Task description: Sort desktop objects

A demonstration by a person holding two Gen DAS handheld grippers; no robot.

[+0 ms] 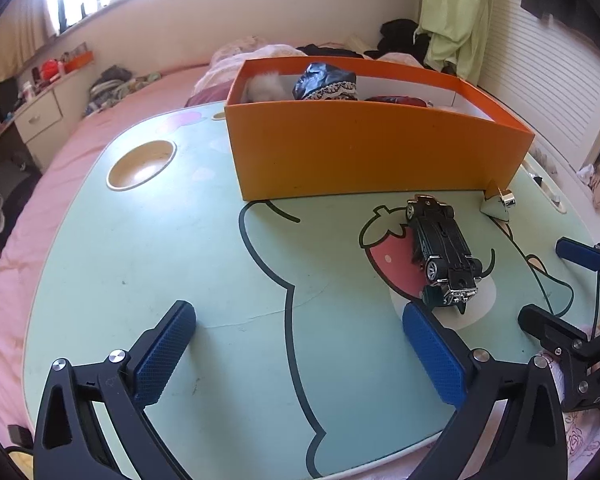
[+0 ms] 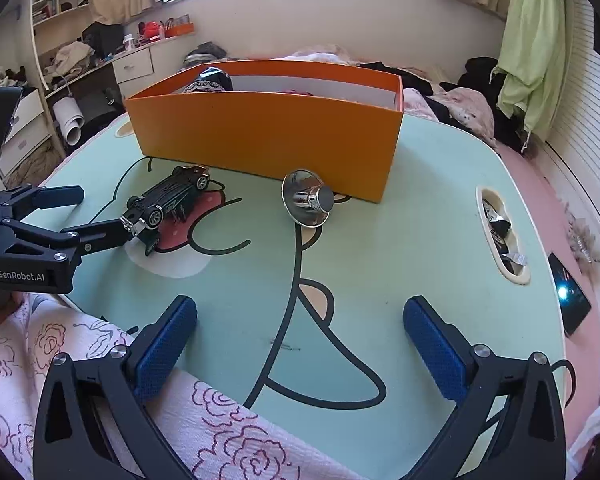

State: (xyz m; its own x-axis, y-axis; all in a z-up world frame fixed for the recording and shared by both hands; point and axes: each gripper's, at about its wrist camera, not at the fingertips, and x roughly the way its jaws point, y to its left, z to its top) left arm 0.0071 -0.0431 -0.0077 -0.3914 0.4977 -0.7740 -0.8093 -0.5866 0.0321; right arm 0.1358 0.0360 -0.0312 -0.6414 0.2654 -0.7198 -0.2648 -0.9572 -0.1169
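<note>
Step in hand, as judged: approach for the next pick. Two items remain on the table (image 1: 140,260), outside the orange box (image 1: 360,152), which already holds several objects.

Left gripper (image 1: 300,344): jaws at full width, nothing between them, the blue pads (image 1: 160,354) clear of any object. The toy car (image 1: 444,252) lies overturned just ahead of and beyond its right finger, near the front wall of the box.

Right gripper (image 2: 300,340): jaws at full width, empty. The shiny metal cone-shaped piece (image 2: 308,202) lies on its side ahead of it, just beside the box wall.

Next move, as judged: advance each gripper until its item sits between the pads, close, then lift over the box rim. The car requires the left gripper to shift rightward first.
</note>
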